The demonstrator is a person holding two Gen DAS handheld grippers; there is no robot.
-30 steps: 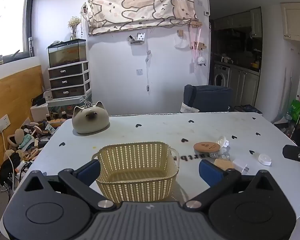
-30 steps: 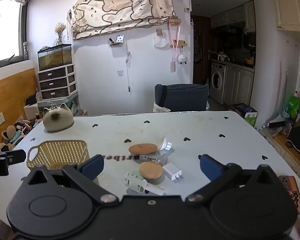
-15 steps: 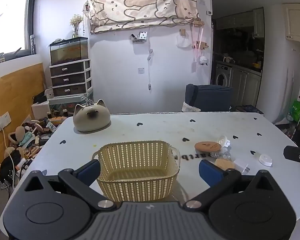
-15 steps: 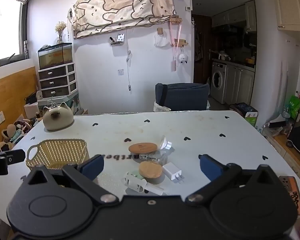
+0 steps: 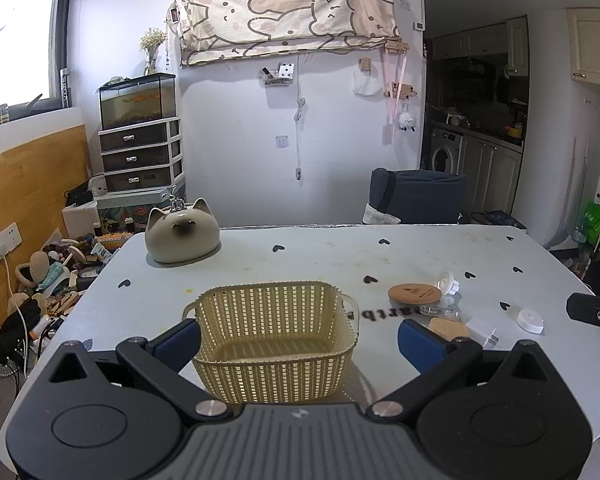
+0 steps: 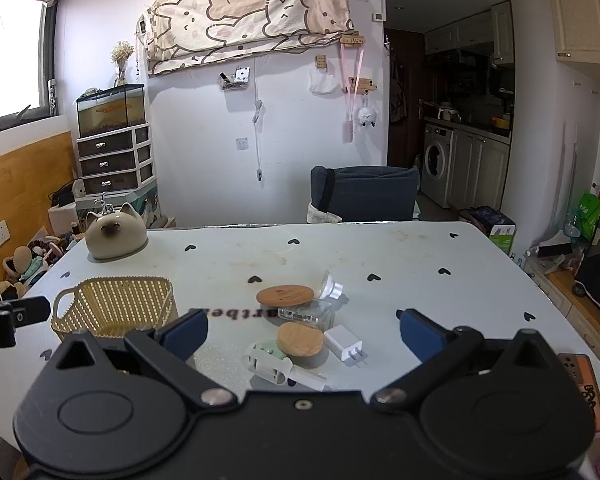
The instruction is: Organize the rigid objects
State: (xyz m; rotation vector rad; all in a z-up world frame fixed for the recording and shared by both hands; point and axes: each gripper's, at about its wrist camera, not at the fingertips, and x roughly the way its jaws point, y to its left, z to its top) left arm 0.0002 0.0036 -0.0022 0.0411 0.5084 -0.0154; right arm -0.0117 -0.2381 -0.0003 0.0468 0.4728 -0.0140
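A cream woven plastic basket [image 5: 276,332] stands empty on the white table, directly between the wide-open fingers of my left gripper [image 5: 298,338]; it also shows in the right wrist view [image 6: 114,306]. My right gripper [image 6: 304,330] is open and empty, above a cluster of small items: a round wooden lid [image 6: 286,295], a clear square jar [image 6: 306,314], a wooden-topped jar [image 6: 300,339], a white charger plug [image 6: 345,343], a white and green clip-like piece [image 6: 270,362] and a small clear funnel-shaped cap [image 6: 329,286].
A ceramic cat-shaped pot [image 5: 182,236] sits at the table's far left. A small white round disc [image 5: 530,320] lies at the right in the left wrist view. A phone [image 6: 584,384] lies near the table's right front edge. A blue chair [image 6: 364,198] stands behind the table.
Both views have shifted only slightly, as if the grippers rose or tilted a little. Both grippers stay open and nothing on the table has moved.
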